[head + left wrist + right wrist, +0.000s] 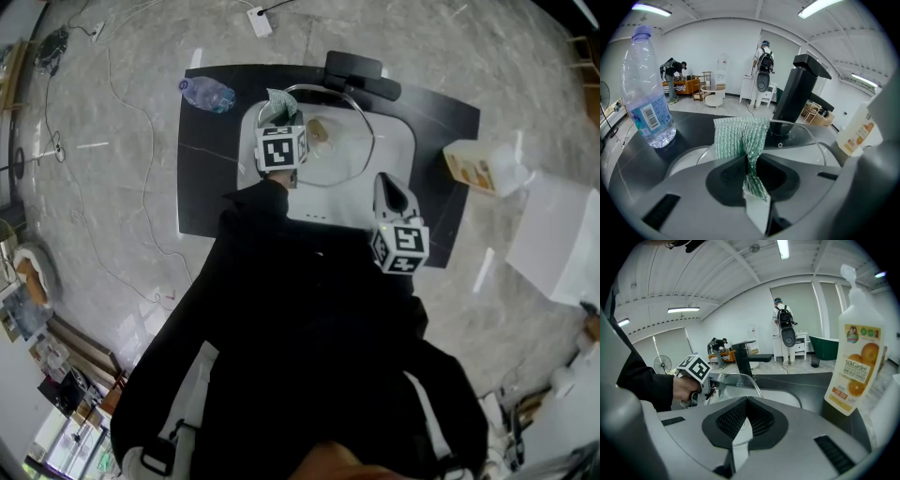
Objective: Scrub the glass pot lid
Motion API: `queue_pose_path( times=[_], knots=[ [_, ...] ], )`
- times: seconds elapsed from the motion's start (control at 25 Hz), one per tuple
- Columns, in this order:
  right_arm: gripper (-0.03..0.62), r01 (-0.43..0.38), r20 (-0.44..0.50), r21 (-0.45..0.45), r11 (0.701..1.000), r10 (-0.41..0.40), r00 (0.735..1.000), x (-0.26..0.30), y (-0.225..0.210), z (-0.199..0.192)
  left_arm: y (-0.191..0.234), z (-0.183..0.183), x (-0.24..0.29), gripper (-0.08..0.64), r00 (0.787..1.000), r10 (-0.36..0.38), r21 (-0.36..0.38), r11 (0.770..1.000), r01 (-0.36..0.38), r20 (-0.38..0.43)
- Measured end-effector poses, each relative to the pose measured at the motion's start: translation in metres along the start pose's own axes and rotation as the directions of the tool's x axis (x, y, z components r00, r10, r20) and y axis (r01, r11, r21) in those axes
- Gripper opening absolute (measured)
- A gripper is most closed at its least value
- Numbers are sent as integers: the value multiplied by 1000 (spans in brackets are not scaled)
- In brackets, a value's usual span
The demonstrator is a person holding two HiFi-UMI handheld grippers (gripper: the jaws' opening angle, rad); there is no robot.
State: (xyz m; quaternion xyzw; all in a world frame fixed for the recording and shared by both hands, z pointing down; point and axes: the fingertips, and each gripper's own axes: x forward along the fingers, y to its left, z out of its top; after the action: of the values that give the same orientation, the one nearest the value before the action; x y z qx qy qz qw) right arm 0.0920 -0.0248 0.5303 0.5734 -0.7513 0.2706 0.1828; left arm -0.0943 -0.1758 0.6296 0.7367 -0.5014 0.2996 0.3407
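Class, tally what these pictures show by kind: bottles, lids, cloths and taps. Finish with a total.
bottles: 2 (water bottle, soap bottle)
glass lid: 1
cloth: 1
tap: 1
total: 5

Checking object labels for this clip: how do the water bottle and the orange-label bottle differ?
The water bottle is clear with a small label; the orange-label bottle is opaque white with a spout cap. The water bottle stands left of the sink, the orange-label bottle right of it. Both stand upright on the dark counter.
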Motion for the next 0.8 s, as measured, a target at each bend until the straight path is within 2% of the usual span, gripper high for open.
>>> queue_pose_path(
  times=[0.8],
  knots=[
    [2, 27, -4, 16, 1000, -27, 1000, -5, -10, -8, -42, -2, 14, 60, 996, -84, 68, 994, 86, -32]
  ],
)
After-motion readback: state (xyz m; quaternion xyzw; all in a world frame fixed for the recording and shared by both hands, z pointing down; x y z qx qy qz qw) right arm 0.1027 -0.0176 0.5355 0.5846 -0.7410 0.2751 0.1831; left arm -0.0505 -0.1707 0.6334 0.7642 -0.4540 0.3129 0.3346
